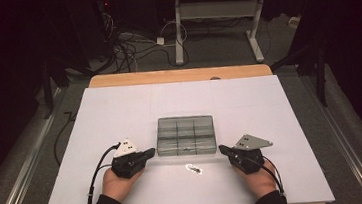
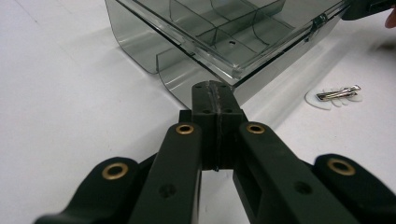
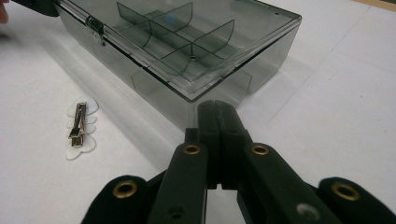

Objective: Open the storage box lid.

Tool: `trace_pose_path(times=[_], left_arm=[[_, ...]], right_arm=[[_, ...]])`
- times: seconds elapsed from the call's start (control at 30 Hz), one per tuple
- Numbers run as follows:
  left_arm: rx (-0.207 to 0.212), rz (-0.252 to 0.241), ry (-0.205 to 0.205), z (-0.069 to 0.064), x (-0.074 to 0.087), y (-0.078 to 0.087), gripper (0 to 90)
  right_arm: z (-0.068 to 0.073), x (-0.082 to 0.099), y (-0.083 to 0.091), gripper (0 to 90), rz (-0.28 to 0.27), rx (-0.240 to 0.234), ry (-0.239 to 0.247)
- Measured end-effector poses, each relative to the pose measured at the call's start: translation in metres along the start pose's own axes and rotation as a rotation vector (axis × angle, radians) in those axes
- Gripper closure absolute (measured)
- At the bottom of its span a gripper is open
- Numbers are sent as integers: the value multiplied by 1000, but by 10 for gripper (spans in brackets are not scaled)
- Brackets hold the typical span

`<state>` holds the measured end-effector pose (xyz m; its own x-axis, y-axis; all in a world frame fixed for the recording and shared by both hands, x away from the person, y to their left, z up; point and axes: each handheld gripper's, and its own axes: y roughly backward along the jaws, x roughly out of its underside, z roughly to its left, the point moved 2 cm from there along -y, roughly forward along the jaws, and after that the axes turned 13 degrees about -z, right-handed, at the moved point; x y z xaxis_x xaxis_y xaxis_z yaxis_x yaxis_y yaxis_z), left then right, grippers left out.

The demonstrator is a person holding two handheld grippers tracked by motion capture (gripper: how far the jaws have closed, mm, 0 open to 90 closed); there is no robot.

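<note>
On the white tabletop [image 1: 120,113], your left claw [image 1: 149,152] and right claw [image 1: 222,149], both closed and empty, flanked the smoky clear plastic compartment box [image 1: 185,134], seemingly to steady it; the metal hair clip [image 1: 194,169] lay near.

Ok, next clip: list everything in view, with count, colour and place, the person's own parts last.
compartment box: 1, smoky clear plastic, lid shut, mid-table between the grippers.
hair clip: 1, silver metal on a clear flower-shaped backing, on the sheet in front of the box.
sheet: 1, white, covering the table.
table: 1, light wood, its far edge showing.
second desk: 1, white-legged, behind.
cables: several, black and white, on the floor.
left gripper: 1, black, jaws shut, left of the box.
right gripper: 1, black, jaws shut, right of the box.
hands: 2, dark-sleeved, near edge.
</note>
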<state>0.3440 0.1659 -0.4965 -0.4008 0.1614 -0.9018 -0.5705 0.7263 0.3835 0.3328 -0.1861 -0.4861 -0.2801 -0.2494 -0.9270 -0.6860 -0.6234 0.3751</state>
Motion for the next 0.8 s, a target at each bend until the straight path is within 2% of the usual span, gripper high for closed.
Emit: trace_pose_path(times=[0.8], left_arm=[[8,-5,-5,-2,0,-3,879]], right_arm=[[7,-1,0,900,-16,-7,41]])
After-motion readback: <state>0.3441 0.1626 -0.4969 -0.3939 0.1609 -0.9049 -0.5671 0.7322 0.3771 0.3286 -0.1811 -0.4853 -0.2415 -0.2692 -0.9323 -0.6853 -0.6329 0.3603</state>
